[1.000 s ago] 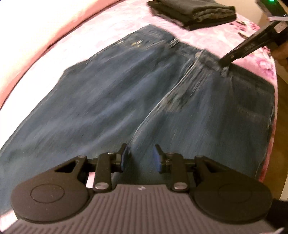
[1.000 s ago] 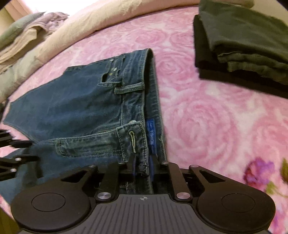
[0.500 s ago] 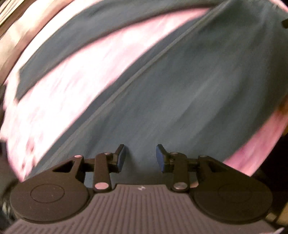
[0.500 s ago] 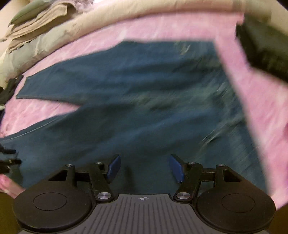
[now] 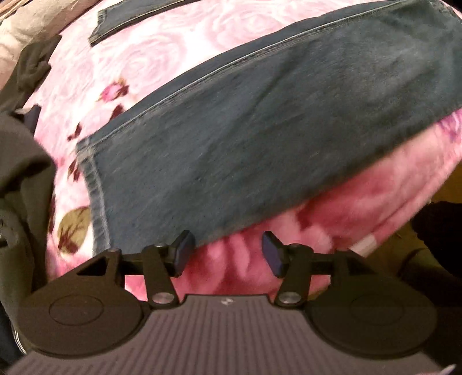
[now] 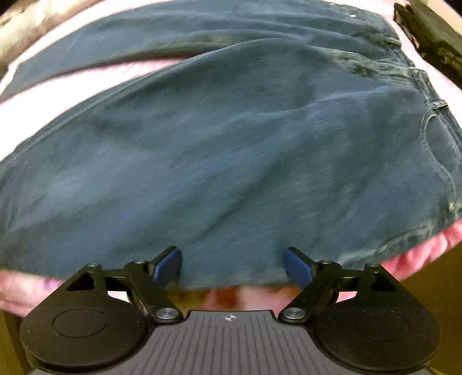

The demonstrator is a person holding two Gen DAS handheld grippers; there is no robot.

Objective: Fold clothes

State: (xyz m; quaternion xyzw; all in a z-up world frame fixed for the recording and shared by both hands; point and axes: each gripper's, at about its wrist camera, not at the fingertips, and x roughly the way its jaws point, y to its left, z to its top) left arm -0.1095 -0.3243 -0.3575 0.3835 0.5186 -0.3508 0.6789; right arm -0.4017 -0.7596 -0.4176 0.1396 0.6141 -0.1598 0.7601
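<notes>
Blue jeans [image 6: 231, 161] lie spread flat on a pink floral blanket [image 5: 150, 57], both legs apart. In the left wrist view one leg [image 5: 260, 138] ends in a hem [image 5: 95, 190] at lower left; the other leg's hem [image 5: 101, 31] shows at top left. My left gripper [image 5: 228, 253] hovers over the blanket's front edge just below that leg, jaws opening, nothing between them. My right gripper [image 6: 232, 265] hangs over the near edge of the jeans' thigh, jaws opening wide, pads off the cloth. The waistband and a pocket [image 6: 439, 150] sit at right.
A dark green garment [image 5: 20, 161] lies heaped at the left. A folded dark stack [image 6: 430, 37] sits at the far right of the bed. Beige bedding [image 6: 34, 23] runs along the far side. The bed's front edge drops to a yellowish floor [image 5: 404, 242].
Both grippers swept from the waistband end along the jeans to the near edge. The right gripper let go of the waistband and opened. The left jaws widened too.
</notes>
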